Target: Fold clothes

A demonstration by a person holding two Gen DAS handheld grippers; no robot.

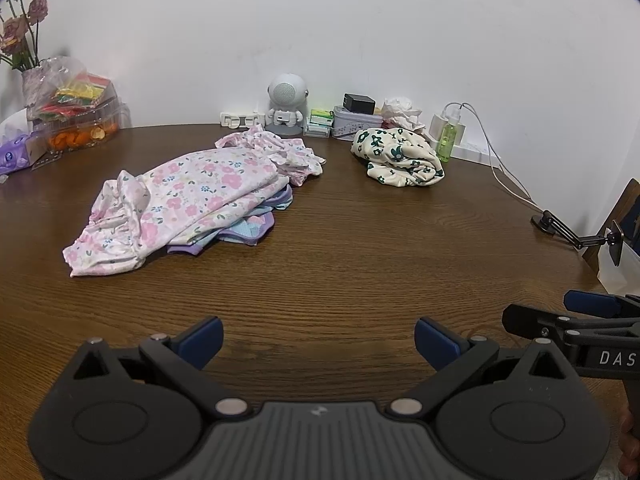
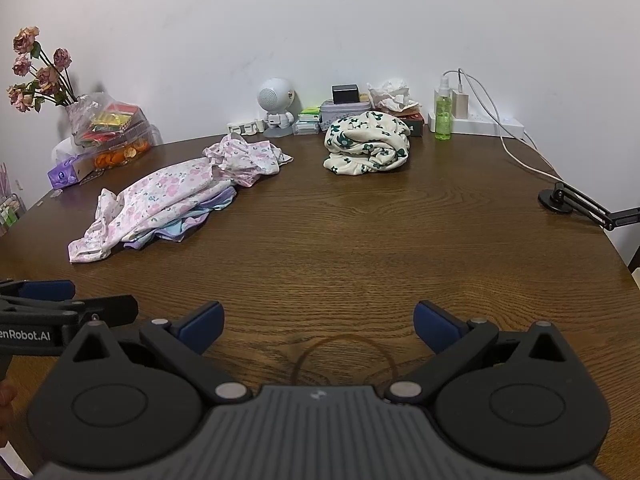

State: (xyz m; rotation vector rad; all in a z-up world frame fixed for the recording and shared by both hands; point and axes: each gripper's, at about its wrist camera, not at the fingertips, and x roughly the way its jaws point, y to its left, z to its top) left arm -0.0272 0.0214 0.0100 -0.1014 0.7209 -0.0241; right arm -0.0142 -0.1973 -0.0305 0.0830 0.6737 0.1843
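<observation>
In the left wrist view, the left gripper [image 1: 319, 340] hangs over the bare near part of the wooden table [image 1: 360, 264] with its jaws spread wide; its blue fingertips [image 1: 202, 340] hold nothing and touch nothing. The pink floral garment [image 1: 188, 200] lies well ahead and to the left of the jaws, spread in a long loose heap. Its long axis runs from the near left to the far right, with one ruffled end toward the near left and the other bunched end toward the wall. It rests on top of purple and light blue clothes [image 1: 244, 228], whose edges stick out on its right side. A cream garment with dark green flowers [image 1: 396, 156] sits bundled farther off, ahead and to the right, near the far edge. The right gripper [image 1: 576, 316] shows at the right edge; from this view its jaw opening cannot be told.

In the right wrist view, the right gripper [image 2: 318, 322] also has its jaws wide apart over bare table [image 2: 360, 240], empty and touching nothing. The pink floral garment [image 2: 168, 196] lies far left of the jaws, again stretched from near left to far right. The cream flowered bundle [image 2: 366, 146] sits far ahead, just right of the midline between the fingertips [image 2: 434, 322]. The left gripper [image 2: 60, 300] enters at the left edge.
</observation>
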